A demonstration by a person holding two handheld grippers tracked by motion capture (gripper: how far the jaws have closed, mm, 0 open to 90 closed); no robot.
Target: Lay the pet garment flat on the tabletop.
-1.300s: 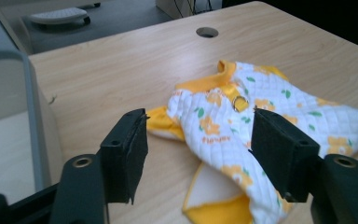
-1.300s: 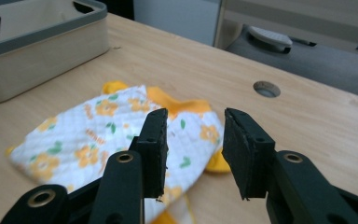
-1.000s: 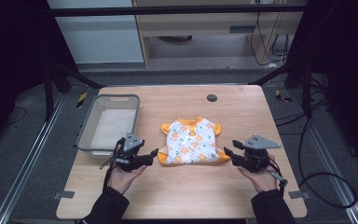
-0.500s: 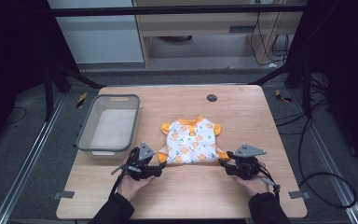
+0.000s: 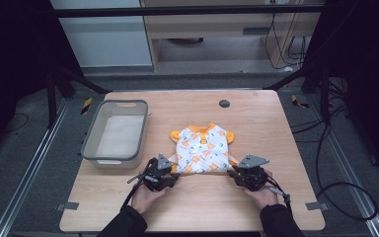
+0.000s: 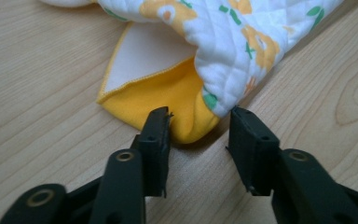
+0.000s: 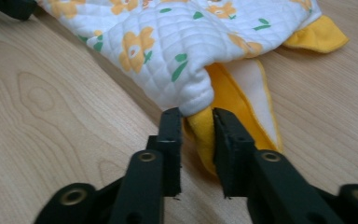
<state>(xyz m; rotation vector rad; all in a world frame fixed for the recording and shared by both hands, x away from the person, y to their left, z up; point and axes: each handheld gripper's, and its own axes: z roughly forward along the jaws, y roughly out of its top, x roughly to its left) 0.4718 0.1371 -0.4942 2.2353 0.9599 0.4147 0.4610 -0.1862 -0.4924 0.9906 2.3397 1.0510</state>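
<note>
- The little quilted flower-print garment lies flat on the table, collar away from me, so its near hem faces my hands and both bottom corners are easy to reach.
- My left hand-held gripper has just been closing; its jaws straddle the orange lining at the near left corner with a gap on one side, so I judge it not yet pinched.
- My right hand-held gripper has also been closing and is clamped on the orange fold at the near right corner.
- Taking both corners at once should keep the hem straight when I lift.
- The grey bin stands to the left, apart from the cloth.
</note>
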